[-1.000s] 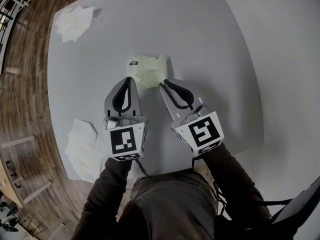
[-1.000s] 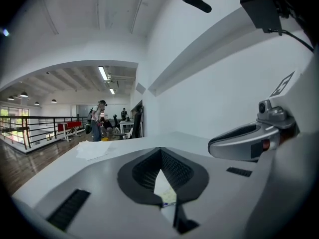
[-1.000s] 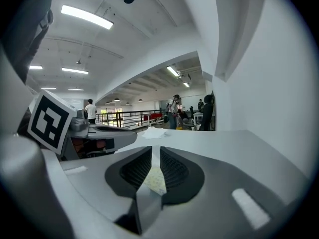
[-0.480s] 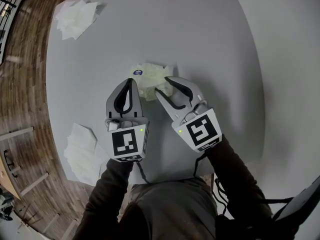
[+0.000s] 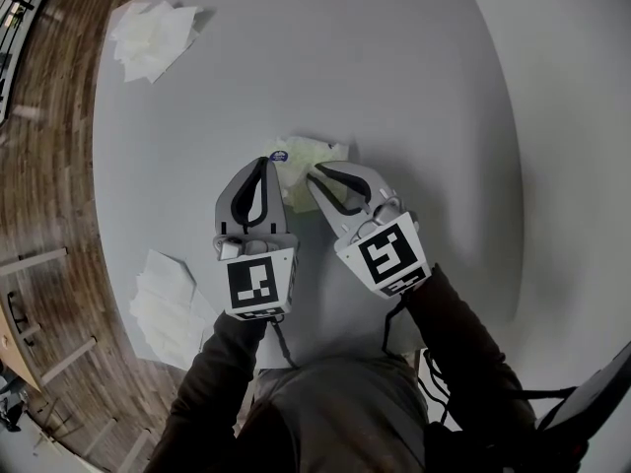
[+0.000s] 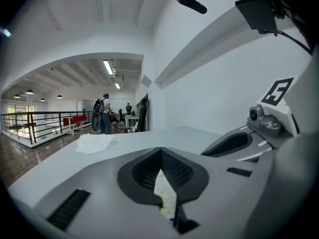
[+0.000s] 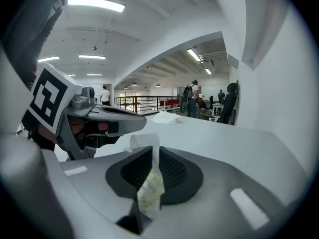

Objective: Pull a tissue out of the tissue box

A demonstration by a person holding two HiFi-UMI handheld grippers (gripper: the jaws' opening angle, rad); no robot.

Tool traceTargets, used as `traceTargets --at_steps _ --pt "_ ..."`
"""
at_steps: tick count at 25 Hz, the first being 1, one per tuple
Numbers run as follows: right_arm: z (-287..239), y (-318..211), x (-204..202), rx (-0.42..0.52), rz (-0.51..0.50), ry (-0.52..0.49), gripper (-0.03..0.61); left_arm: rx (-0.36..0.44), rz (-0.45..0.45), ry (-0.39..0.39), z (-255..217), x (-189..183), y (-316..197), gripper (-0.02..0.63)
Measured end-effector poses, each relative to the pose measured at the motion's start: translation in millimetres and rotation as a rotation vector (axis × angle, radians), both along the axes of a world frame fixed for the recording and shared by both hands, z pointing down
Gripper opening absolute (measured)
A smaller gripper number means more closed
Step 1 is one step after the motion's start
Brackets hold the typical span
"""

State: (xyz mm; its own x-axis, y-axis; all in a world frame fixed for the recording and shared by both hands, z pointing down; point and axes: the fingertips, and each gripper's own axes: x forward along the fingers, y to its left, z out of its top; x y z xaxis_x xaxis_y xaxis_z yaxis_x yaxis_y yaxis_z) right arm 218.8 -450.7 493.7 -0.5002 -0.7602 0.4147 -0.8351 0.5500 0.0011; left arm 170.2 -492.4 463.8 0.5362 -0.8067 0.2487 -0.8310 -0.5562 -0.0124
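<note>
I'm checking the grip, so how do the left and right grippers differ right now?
The left gripper has its jaws together and empty, while the right gripper has its jaws closing with a tissue between them. The left gripper points straight ahead, and the right gripper angles inward toward it. Both have their tips at the tissue pack.

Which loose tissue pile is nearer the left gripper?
The white tissue pile at the grey table's near edge, beside the left gripper; the other pile lies at the far corner.
</note>
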Motion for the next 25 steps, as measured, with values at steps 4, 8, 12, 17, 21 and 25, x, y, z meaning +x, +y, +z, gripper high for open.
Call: traceTargets --at_steps 4,8,12,17,21,25 --pt "-5.9 -1.4 0.1 -0.004 0.000 -0.012 0.003 -0.004 -0.005 0.003 1.5 -3.0 -3.4 -0.002" --pt "-28.9 -2.9 0.5 0.022 0.013 -0.054 0.003 -0.015 -0.004 0.007 4.5 -2.9 -4.7 -0.002" --pt "-60.2 -4.2 2.4 0.054 0.027 -0.102 0.002 -0.019 -0.008 0.006 4.1 -3.1 -3.2 -0.002" --pt "-101.8 -6.6 3.9 0.098 0.024 -0.123 0.002 -0.008 -0.017 0.013 -2.8 -5.2 -3.0 -0.002" --pt "-140.8 -8.0 0.2 0.151 0.012 -0.104 0.002 0.028 -0.030 0.035 -22.0 -9.8 -1.9 -0.002" --pt "-182.0 -6.5 -13.1 0.225 -0.023 -0.059 0.002 0.063 -0.047 0.066 -49.0 -25.1 6.4 -0.002"
